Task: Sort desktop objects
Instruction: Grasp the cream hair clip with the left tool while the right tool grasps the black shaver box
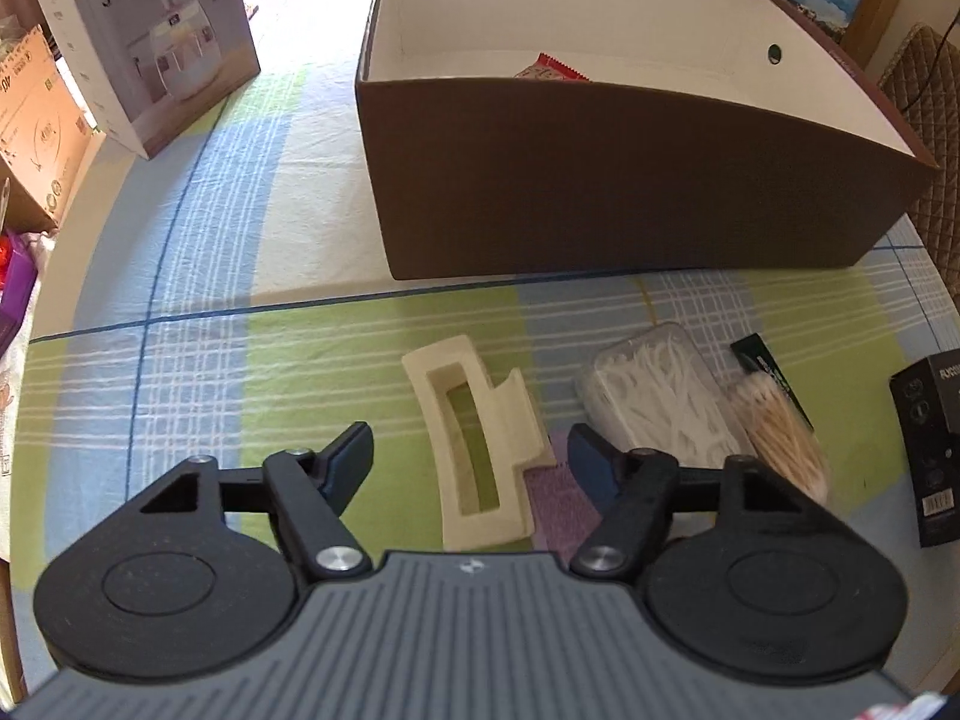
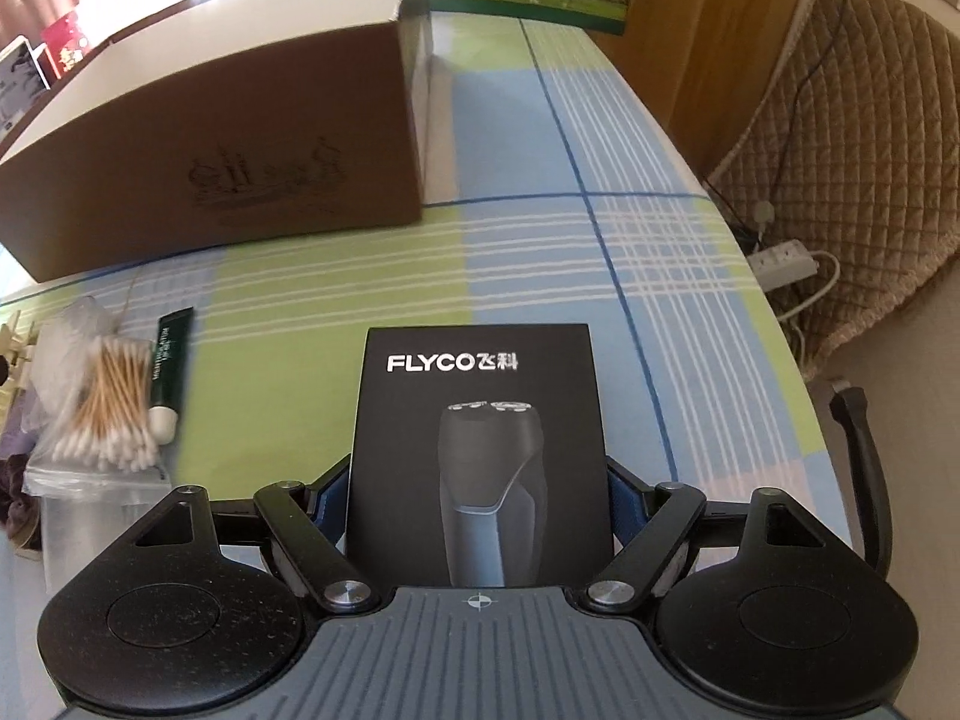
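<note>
Cream plastic, the hair clip [image 1: 480, 438] lay on the cloth [image 1: 198, 384] before the brown box [image 1: 600, 192], between the spread fingers of the left gripper [image 1: 470, 450] — probably light, stiff and slippery, best pinched across its long sides. At the right wrist, the right gripper [image 2: 478, 492] flanked the shaver box [image 2: 480, 450] — pads at its edges, contact unclear; rigid card, likely light.

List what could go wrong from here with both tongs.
The right tongs straddle only the near end of the black FLYCO box; lifted, the long box may tip or slip out. The left tongs stand open around the cream hair claw; closing could also catch the purple item beneath it.
</note>
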`<state>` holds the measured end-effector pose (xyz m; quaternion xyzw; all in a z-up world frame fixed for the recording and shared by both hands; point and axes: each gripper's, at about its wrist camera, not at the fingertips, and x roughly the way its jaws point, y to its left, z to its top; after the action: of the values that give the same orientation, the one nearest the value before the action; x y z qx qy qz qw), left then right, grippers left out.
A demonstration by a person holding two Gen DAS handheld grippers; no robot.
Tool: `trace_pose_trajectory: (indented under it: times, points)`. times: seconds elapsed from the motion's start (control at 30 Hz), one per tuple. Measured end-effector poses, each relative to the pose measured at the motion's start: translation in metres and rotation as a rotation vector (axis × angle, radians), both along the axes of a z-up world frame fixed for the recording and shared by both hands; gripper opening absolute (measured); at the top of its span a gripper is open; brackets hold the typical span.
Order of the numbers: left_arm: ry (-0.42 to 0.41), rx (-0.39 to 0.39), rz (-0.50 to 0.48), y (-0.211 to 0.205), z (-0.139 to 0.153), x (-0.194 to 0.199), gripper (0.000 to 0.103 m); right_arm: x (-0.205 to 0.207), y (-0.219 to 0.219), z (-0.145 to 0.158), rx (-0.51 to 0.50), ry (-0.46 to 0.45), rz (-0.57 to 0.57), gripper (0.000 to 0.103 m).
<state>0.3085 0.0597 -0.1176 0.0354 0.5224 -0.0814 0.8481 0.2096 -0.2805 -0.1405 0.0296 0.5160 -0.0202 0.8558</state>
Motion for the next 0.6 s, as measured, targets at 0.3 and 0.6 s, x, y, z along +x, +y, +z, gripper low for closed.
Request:
trace_pose_trajectory:
  times: [0.3,0.6]
  points:
    - [0.008,-0.06,-0.008,0.011,-0.009,0.009,0.038,0.004,-0.001,-0.007,-0.004,0.012,-0.012,0.078]
    - [-0.025,-0.017,0.001,0.027,0.0,0.001,0.038,0.01,0.005,-0.01,-0.039,-0.001,0.029,0.077]
